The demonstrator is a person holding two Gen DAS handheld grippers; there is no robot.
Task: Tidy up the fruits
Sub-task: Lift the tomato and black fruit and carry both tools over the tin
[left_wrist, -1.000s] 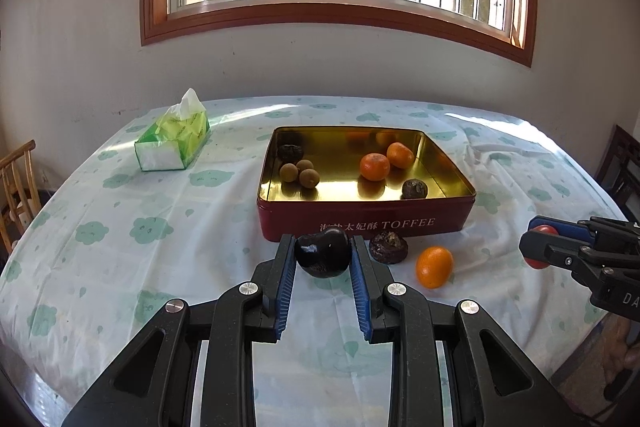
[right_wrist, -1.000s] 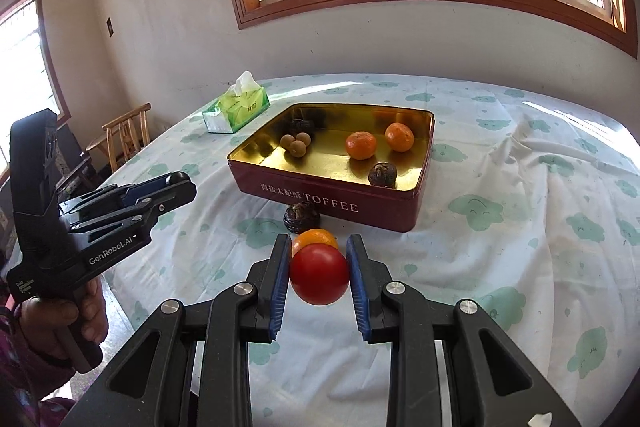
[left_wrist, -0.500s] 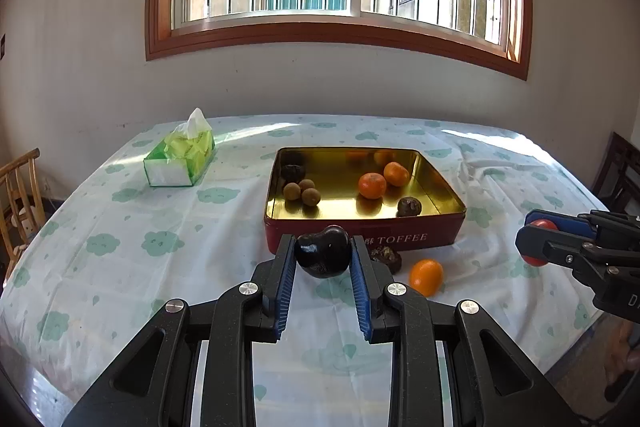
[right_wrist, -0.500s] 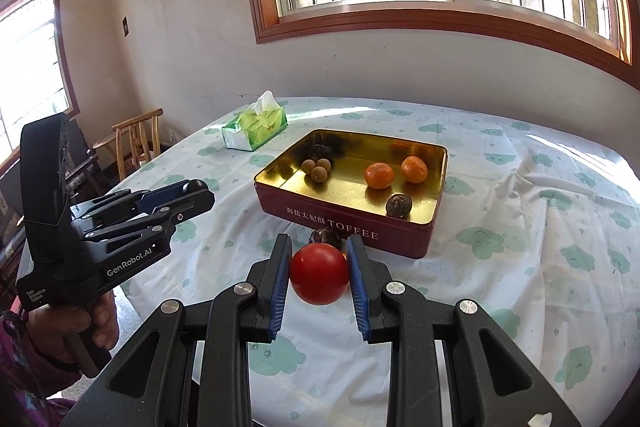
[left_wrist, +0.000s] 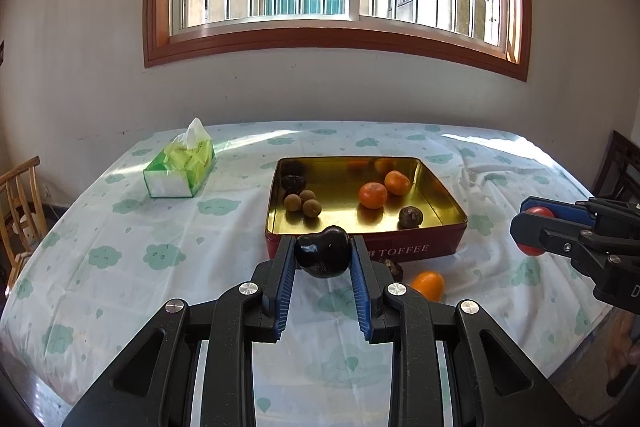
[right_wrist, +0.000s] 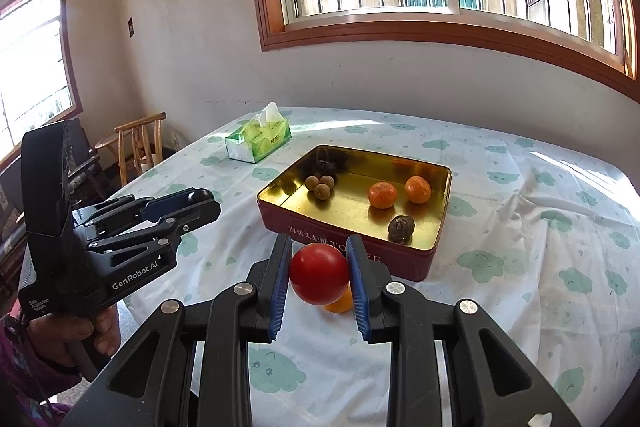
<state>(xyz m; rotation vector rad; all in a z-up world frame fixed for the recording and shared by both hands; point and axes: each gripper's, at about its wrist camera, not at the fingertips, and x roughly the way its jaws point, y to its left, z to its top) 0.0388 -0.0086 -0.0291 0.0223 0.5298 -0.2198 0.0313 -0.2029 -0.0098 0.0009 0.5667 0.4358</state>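
My left gripper [left_wrist: 323, 259] is shut on a dark purple fruit [left_wrist: 322, 255], held above the table in front of the red toffee tin [left_wrist: 404, 249]. My right gripper [right_wrist: 319, 277] is shut on a red tomato [right_wrist: 319, 278], also raised near the tin's front [right_wrist: 348, 255]. The tin's gold floor holds two oranges [left_wrist: 373, 195], three small brown fruits [left_wrist: 302, 203] and dark wrinkled fruits [left_wrist: 410, 217]. On the cloth before the tin lie an orange [left_wrist: 428, 285] and a dark wrinkled fruit [left_wrist: 390, 269]. The right gripper with its tomato shows at the left wrist view's right edge [left_wrist: 538, 231].
A green tissue box [left_wrist: 180, 169] stands at the table's back left. A wooden chair [right_wrist: 138, 143] stands left of the table, another dark chair [left_wrist: 622, 163] at the right. The table [left_wrist: 120, 247] has a white cloth with green cloud prints; its front edge is close below both grippers.
Both grippers have risen and pulled back from the tin, each still holding its fruit. The table and tin look farther and lower in both views.
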